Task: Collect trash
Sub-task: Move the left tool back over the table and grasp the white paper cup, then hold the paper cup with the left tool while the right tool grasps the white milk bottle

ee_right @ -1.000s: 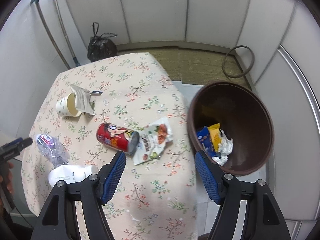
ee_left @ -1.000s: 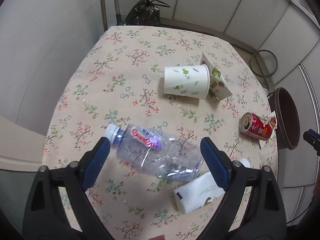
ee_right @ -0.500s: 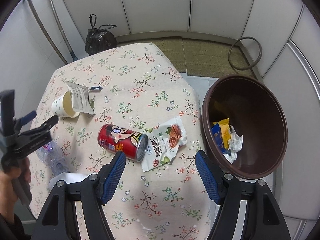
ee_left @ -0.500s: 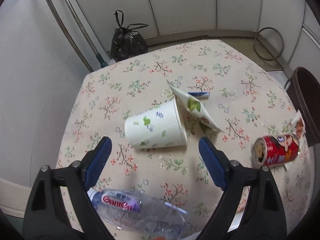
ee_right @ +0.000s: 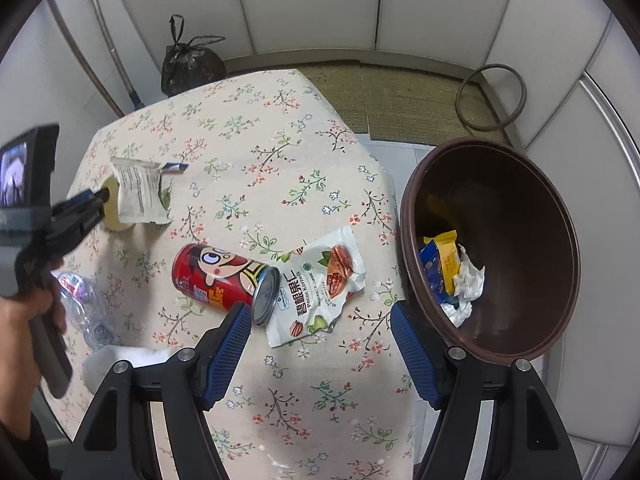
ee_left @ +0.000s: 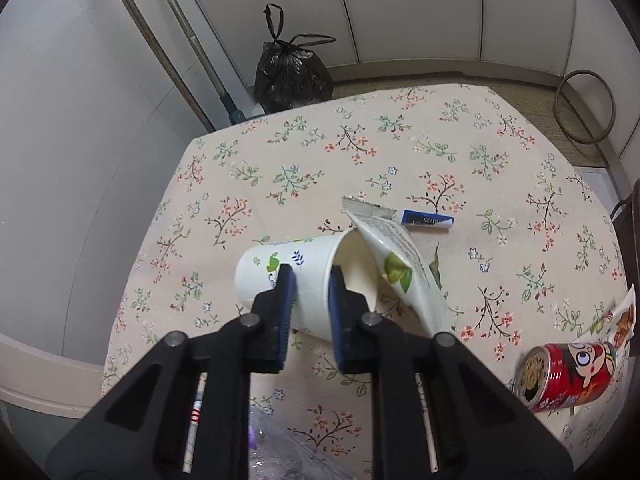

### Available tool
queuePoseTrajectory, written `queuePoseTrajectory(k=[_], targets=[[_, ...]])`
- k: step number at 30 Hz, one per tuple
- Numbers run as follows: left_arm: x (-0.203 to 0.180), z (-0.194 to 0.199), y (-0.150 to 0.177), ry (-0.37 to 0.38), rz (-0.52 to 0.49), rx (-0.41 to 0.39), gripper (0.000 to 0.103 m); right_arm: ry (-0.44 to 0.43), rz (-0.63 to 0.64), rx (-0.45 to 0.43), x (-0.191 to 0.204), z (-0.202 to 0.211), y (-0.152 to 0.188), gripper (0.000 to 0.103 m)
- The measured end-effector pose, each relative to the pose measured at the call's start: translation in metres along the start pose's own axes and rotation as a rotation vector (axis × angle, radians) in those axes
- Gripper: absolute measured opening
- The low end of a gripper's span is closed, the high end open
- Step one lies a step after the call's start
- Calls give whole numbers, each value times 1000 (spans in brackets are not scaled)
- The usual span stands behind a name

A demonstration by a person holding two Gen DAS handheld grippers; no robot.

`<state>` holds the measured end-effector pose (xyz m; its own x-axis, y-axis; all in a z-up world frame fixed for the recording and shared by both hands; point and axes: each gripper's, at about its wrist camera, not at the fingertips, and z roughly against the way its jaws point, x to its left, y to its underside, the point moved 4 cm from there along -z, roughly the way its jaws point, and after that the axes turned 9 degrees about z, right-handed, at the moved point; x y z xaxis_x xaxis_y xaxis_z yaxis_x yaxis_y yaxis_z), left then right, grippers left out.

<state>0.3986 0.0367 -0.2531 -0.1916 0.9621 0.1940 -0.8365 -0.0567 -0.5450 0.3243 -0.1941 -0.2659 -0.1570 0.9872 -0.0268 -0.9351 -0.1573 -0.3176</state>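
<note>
On the snack packet at the centre of the right wrist view, "Pecan Kernels" can be read beside large Chinese characters and pictures of nuts. The red can lying on its side just left of it, touching it, carries a cartoon face and yellow characters; its metal end faces the packet. A crushed clear plastic bottle at lower left shows part of a pink label, too partial to read.

In the left wrist view the left gripper is closed on the rim of a paper cup at frame centre, one blue ribbed finger outside the wall and one inside the mouth. The cup lies on its side, white with small leaf prints. A glossy white wrapper with fine print and a green leaf leans out of its mouth, and a small blue torn strip lies just beyond, its lettering too small to read.

The right gripper hangs wide open above the tablecloth, gripping nothing, low in the frame near the can and packet. The cloth is beige with a floral sprig pattern; its edge falls away on the right beside a round brown bin holding blue, yellow and white scraps. The upper part of the cloth is bare. A knotted black bag sits on the floor at upper left.
</note>
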Motion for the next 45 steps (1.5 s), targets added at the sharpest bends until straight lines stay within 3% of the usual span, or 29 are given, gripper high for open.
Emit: queuePoseTrajectory(k=[3, 4, 8, 14, 19, 24, 28, 34, 39, 43, 45], targets=[[10, 8, -2, 41, 18, 6, 10, 9, 21, 8, 3, -3, 0, 73], [16, 11, -3, 62, 30, 9, 3, 8, 28, 10, 5, -4, 0, 73], [39, 23, 0, 166, 97, 47, 4, -37, 94, 26, 27, -3, 3, 73], [67, 62, 14, 260, 113, 32, 4, -167, 181, 76, 80, -6, 16, 73], [99, 98, 28, 323, 150, 11, 4, -218, 308, 116, 129, -11, 31, 73], [133, 124, 47, 381, 204, 6, 4, -296, 87, 219, 128, -31, 39, 73], [148, 126, 63, 363, 197, 0, 4, -379, -94, 268, 127, -41, 43, 73], [155, 113, 82, 344, 174, 29, 4, -316, -296, 295, 123, -61, 42, 73], [168, 111, 88, 354, 188, 38, 4, -280, -560, 310, 119, -75, 54, 71], [177, 112, 88, 369, 202, 36, 4, -217, -655, 299, 129, -78, 58, 60], [179, 112, 88, 377, 211, 39, 4, -208, -657, 282, 136, -79, 57, 44]])
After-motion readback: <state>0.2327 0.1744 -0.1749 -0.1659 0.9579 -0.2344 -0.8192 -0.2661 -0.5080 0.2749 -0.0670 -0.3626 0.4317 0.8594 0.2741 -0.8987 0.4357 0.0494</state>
